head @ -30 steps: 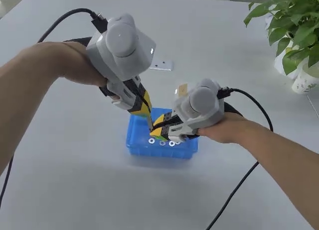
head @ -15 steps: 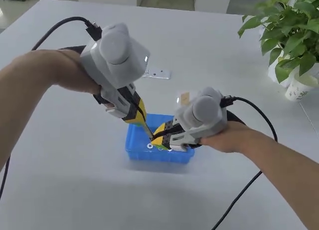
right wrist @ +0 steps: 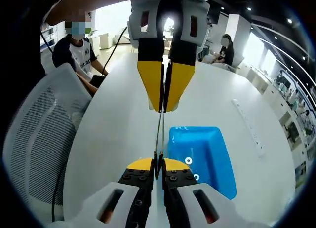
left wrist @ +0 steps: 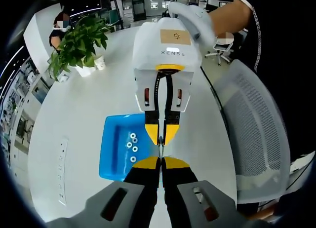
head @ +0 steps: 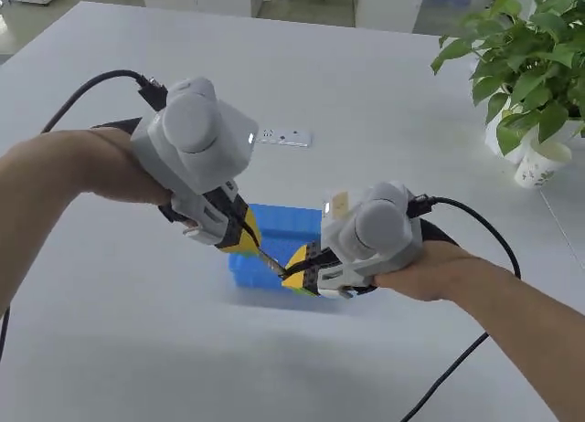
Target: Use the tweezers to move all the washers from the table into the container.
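- Compared with a second ago, I am seeing the left gripper [head: 263, 254] tipped lower and the right gripper [head: 294, 272] drawn back with it. Their tips were hanging over the inside of the container [head: 274, 221]. They are now meeting at its near edge.
- In the two gripper views that meeting point is sitting over the bare table [head: 411, 102], just beside the container's wall and not above its floor.
- Both grippers are pinching the tweezers [left wrist: 161, 150], one at each end and nose to nose. Each pair of jaws is pressed together on the thin metal, and the blades are running straight between them.
- I cannot tell whether the tweezers are carrying anything at the tips; they are too fine to read.
- I am reading this as a pull-away after a drop, or a regrip of the tool, so the next pick-up is not yet starting.
- The container is standing flat on the table, open at the top.
- In the left gripper view I am counting four washers [left wrist: 129, 144] lying loose on its floor, bunched toward the wall nearest the grippers and clear of the jaws.
- Judging from that, the transfer is looking well along, possibly finishing.
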`<action>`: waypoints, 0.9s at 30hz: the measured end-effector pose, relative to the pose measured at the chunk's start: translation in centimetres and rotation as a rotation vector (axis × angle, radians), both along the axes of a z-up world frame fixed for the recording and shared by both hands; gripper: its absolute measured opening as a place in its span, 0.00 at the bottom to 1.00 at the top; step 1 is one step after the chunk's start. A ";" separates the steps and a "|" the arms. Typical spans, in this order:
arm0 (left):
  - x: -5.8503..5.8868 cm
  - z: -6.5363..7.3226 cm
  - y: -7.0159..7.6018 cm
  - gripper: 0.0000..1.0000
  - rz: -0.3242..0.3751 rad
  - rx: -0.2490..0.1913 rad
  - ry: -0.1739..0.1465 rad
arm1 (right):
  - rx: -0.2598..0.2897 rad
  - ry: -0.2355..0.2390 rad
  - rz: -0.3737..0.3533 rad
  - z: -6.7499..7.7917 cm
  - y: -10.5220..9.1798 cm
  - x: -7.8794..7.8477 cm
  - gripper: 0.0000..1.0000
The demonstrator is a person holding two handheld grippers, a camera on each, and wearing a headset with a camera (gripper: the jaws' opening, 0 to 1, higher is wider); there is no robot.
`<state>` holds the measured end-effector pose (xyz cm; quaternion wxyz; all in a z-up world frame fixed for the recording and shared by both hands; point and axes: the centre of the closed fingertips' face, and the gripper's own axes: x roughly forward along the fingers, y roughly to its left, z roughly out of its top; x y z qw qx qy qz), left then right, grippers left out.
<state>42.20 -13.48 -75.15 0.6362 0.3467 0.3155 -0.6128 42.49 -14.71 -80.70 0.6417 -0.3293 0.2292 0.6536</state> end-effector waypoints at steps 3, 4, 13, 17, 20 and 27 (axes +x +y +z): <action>-0.7 -0.4 -0.1 0.05 0.002 -0.010 0.000 | -0.019 -0.012 0.013 -0.3 -0.2 -0.6 0.07; -0.9 -0.6 -0.1 0.05 0.002 -0.012 0.001 | -0.023 -0.012 0.015 -0.5 -0.3 -0.9 0.07; -2.6 -2.5 -0.4 0.05 0.005 -0.034 0.011 | -0.055 -0.004 0.028 -2.0 -1.1 -2.6 0.07; -3.2 -3.6 -0.6 0.05 0.006 -0.039 0.014 | -0.068 -0.001 0.025 -2.7 -1.6 -3.2 0.07; -3.6 -4.4 -0.8 0.05 0.005 -0.043 0.017 | -0.080 0.001 0.029 -3.3 -2.0 -3.5 0.07; -4.7 -6.5 -1.1 0.05 0.010 -0.044 0.063 | -0.102 0.019 0.037 -5.0 -2.6 -4.8 0.07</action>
